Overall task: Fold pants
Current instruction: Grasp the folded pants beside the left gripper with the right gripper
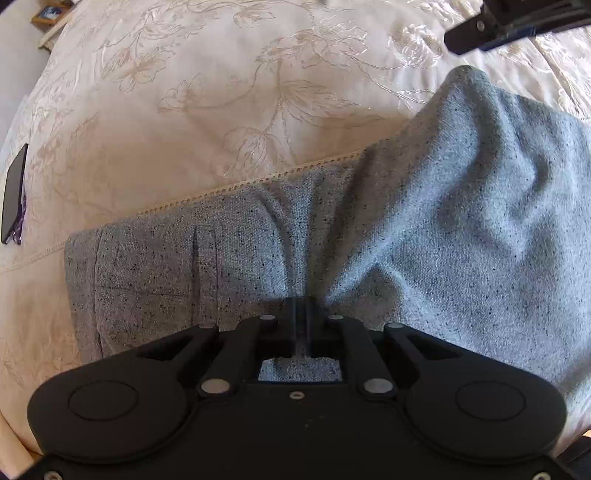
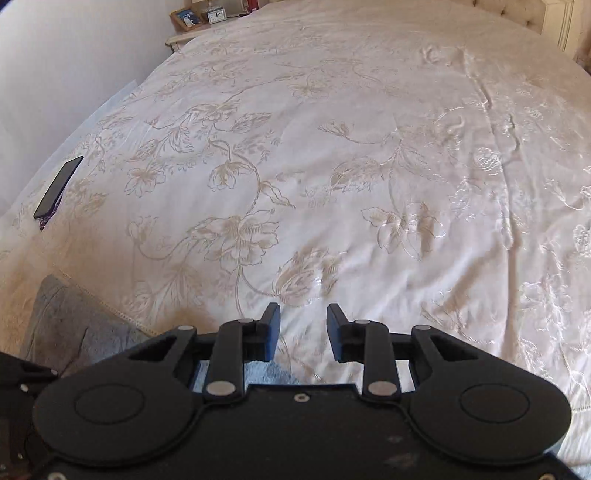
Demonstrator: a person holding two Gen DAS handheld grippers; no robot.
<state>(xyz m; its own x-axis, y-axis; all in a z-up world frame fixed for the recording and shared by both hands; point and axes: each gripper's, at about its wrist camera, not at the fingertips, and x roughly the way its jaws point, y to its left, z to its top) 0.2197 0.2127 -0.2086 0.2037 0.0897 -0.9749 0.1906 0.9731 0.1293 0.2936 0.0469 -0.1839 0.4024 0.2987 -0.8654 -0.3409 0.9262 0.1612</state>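
Observation:
Grey speckled pants lie on the cream flowered bedspread. In the left wrist view my left gripper is shut on a pinched fold of the pants, and the cloth rises in a peak toward the upper right. The other gripper's black body shows at that view's top right corner. In the right wrist view my right gripper stands open over the bedspread with nothing between its fingers. A part of the pants shows at the lower left, and a pale strip of cloth sits just under the fingers.
A dark phone lies near the bed's left edge, also seen as a phone in the left wrist view. A bedside table with a framed picture and a small clock stands at the far left corner. A headboard is at the far right.

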